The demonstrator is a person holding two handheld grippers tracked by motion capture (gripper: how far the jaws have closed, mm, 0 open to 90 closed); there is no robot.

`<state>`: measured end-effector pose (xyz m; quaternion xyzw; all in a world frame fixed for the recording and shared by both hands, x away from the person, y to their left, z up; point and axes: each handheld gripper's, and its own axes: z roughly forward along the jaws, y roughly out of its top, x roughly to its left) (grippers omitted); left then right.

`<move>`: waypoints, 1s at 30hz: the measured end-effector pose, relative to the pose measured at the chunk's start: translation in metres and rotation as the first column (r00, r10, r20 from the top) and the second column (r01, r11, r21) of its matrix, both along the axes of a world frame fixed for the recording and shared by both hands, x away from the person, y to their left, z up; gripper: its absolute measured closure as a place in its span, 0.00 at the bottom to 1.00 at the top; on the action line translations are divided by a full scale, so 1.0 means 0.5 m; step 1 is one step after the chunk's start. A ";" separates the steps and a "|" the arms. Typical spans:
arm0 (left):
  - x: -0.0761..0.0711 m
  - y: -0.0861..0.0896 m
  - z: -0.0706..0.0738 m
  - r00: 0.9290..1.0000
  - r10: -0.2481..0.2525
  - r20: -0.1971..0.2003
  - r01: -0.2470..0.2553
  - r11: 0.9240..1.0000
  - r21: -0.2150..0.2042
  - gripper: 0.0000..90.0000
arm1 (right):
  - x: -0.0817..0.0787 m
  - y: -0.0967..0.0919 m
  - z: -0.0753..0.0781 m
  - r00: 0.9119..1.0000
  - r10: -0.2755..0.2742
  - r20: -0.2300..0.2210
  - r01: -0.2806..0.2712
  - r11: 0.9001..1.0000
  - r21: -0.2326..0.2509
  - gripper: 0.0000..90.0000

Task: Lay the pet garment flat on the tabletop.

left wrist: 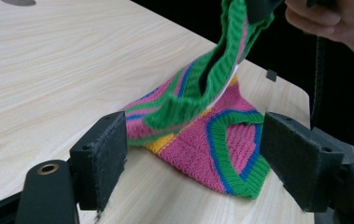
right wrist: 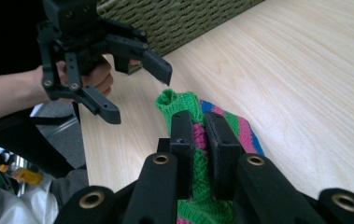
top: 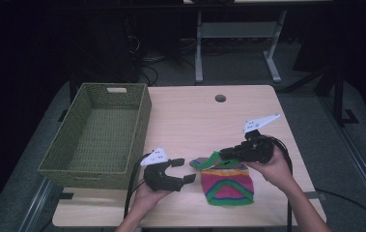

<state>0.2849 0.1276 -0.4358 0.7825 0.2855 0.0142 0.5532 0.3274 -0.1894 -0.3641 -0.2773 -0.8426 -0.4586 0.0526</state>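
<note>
Right gripper view: right claw (right wrist: 201, 140) pinches the green cuff of the striped pink-green-blue knit sock (top: 226, 186), lifting it off the wooden table (top: 190, 116). Left claw (top: 183, 170) gapes open just beside. Advice: grasp the cuff's free end, keep tension.

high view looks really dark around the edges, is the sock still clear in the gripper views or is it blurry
High view: the room is nearly black, only the table and basket are lit, and the sock is small and soft. Left gripper view: the sock is sharp, its knit ribs readable. Right gripper view: the sock is clear, with its cuff pinched in the right gripper; the left gripper beyond is also sharp.
</note>
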 end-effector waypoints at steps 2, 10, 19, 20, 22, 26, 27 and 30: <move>0.007 -0.003 -0.002 1.000 -0.002 -0.004 0.002 1.000 0.000 0.26 | 0.002 -0.006 0.001 1.000 0.000 0.000 0.000 1.000 0.011 0.91; 0.045 -0.034 -0.019 1.000 -0.008 0.014 0.007 0.999 0.046 0.33 | 0.003 -0.022 0.005 1.000 0.009 -0.002 -0.008 0.999 0.031 0.91; 0.075 -0.049 -0.045 0.999 -0.026 0.023 0.026 0.999 0.021 0.72 | 0.010 -0.040 0.001 1.000 -0.002 -0.012 0.003 0.999 0.038 0.91; 0.075 -0.049 -0.044 0.999 -0.027 0.025 0.027 1.000 0.009 0.77 | 0.011 -0.043 0.000 1.000 -0.003 -0.012 0.004 0.999 0.038 0.91; 0.076 -0.051 -0.040 0.999 -0.032 0.024 0.031 0.999 0.013 0.86 | 0.013 -0.051 0.000 1.000 -0.014 -0.016 0.015 0.999 0.042 0.91; 0.081 -0.057 -0.023 0.998 -0.047 0.043 0.047 0.999 0.010 0.92 | 0.014 -0.062 0.000 1.000 -0.029 -0.011 0.029 0.999 0.032 0.91; 0.082 -0.058 -0.017 0.997 -0.050 0.052 0.049 0.999 0.011 0.92 | 0.014 -0.065 0.000 0.999 -0.034 -0.010 0.034 0.999 0.030 0.91; 0.081 -0.062 -0.002 0.997 -0.048 0.063 0.047 0.999 0.011 0.93 | 0.013 -0.074 0.000 0.999 -0.049 -0.007 0.049 0.999 0.021 0.91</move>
